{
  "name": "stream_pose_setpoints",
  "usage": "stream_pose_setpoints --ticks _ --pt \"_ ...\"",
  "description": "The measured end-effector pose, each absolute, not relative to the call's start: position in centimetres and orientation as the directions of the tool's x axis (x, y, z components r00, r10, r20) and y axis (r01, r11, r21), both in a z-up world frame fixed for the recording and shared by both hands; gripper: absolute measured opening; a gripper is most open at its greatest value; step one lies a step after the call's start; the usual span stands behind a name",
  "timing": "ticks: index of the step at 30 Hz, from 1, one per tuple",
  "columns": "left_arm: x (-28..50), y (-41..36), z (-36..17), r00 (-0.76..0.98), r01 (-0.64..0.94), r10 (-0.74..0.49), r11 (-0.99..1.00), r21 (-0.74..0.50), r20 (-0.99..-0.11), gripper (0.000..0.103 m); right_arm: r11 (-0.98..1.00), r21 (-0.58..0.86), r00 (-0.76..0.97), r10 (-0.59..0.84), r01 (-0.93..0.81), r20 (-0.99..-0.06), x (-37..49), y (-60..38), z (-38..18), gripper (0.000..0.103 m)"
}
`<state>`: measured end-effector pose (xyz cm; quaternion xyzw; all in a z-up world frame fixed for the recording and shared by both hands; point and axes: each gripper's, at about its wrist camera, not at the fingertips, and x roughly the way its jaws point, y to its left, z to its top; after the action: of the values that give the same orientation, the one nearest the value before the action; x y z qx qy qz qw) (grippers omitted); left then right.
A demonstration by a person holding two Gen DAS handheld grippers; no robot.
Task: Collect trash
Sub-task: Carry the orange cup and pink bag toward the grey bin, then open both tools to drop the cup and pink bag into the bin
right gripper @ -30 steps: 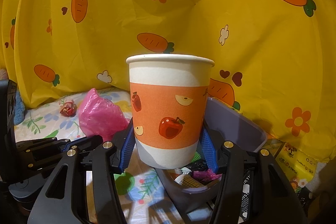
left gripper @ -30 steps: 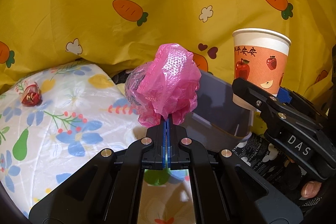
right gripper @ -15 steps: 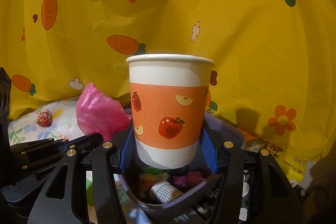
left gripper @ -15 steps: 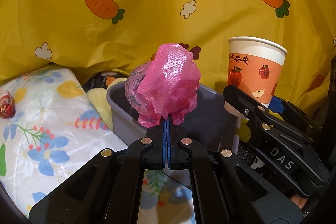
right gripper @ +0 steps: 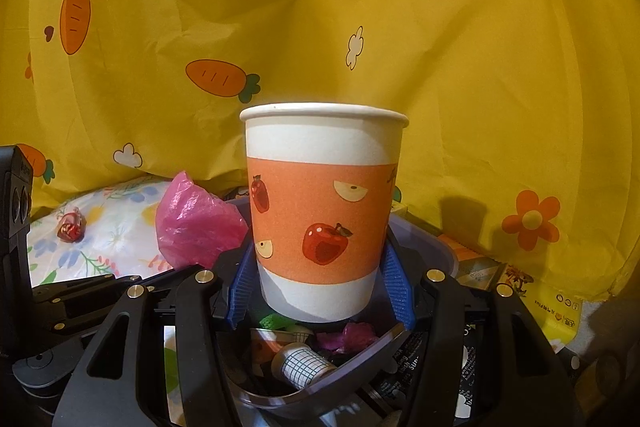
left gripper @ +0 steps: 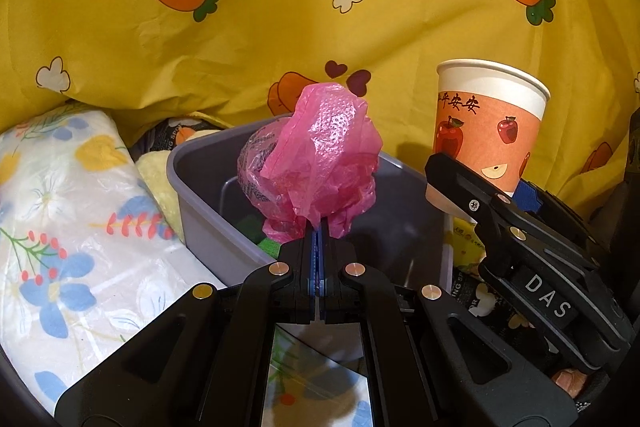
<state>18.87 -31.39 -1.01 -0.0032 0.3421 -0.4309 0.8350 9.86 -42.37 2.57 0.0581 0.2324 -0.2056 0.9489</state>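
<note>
Left hand-held gripper (left gripper: 319, 227) is clamped tight on a crumpled pink plastic bag (left gripper: 316, 163), centre frame, held over the grey bin (left gripper: 208, 211). Right hand-held gripper (right gripper: 320, 291) pinches an upright apple-print paper cup (right gripper: 322, 211) between its blue pads, above the same bin. Yellow carrot cloth (right gripper: 460, 87) walls off everything behind. Only the right view reveals the bin's contents, including a checked mini cup (right gripper: 300, 367), and a red candy wrapper (right gripper: 72, 227) lying at left on the floral sheet (left gripper: 60, 227).

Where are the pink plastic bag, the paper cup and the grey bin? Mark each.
pink plastic bag (left gripper: 320, 171), left wrist view, middle of the crumpled bundle.
paper cup (right gripper: 322, 215), right wrist view, orange band on its side.
grey bin (left gripper: 208, 215), left wrist view, outer left wall.
</note>
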Motion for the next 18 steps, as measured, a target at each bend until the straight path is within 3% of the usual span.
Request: stream_pose_setpoints --ticks 18 --pt "19.32 -31.49 -1.82 0.372 0.718 -0.725 0.621 -0.316 -0.579 0.0 0.907 0.027 0.798 -0.355 0.42 -0.487 10.73 -42.5 1.93 0.057"
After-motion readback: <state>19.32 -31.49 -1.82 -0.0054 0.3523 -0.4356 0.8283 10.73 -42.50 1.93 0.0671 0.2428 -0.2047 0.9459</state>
